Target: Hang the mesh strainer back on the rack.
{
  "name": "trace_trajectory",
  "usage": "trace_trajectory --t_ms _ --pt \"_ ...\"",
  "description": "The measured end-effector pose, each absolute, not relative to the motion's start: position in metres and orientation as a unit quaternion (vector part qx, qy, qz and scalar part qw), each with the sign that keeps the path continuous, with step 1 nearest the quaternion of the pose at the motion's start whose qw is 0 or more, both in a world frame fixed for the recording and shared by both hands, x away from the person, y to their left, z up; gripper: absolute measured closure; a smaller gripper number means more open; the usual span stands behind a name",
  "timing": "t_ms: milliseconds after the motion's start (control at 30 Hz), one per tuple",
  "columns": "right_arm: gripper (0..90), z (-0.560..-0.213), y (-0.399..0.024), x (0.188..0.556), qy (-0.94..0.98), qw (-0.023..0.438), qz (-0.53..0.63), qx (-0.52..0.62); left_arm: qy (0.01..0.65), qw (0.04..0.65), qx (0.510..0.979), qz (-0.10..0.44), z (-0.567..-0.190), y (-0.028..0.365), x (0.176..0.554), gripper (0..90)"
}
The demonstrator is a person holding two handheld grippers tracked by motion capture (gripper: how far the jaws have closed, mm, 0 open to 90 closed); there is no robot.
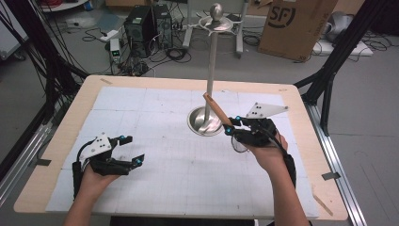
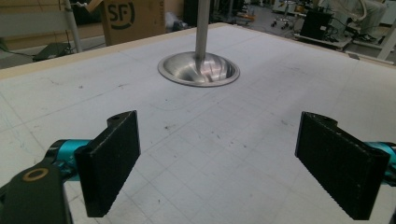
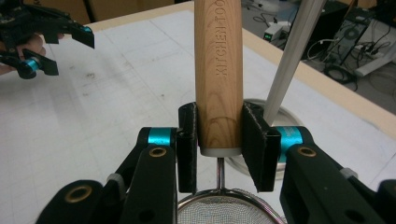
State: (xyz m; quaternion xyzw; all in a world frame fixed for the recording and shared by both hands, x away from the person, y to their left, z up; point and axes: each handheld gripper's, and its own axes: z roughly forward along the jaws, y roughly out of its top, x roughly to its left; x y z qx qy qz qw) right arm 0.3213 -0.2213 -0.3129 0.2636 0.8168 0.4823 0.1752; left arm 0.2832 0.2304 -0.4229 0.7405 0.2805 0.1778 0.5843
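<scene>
A strainer with a wooden handle (image 1: pixel 215 108) and a wire mesh bowl (image 1: pixel 240 145) is held up right of centre, handle tilted toward a metal stand (image 1: pixel 211 70). My right gripper (image 1: pixel 232 125) is shut on the handle's lower end. In the right gripper view both pads clamp the handle (image 3: pixel 218 60), with the mesh bowl (image 3: pixel 229 212) below the jaws and the stand's pole (image 3: pixel 292 60) just to the right. My left gripper (image 1: pixel 134 149) rests at the table's left, open with nothing between its pads (image 2: pixel 112 158). The stand's round base (image 2: pixel 198 70) lies ahead of it.
The stand has a hook ring and ball (image 1: pixel 215 21) on top and a dish base (image 1: pixel 204 121) at the white mat's centre. The wooden table edge (image 1: pixel 188 81) runs behind. Beyond are a cardboard box (image 1: pixel 294 26), computer gear (image 1: pixel 141 23) and floor cables.
</scene>
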Motion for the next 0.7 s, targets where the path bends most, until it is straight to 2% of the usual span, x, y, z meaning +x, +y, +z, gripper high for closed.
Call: trace_trajectory --t_ms 700 --pt "68.3 -0.259 -0.247 0.329 0.772 0.217 0.539 0.259 0.281 0.586 0.740 0.177 -0.423 0.230 0.283 14.6"
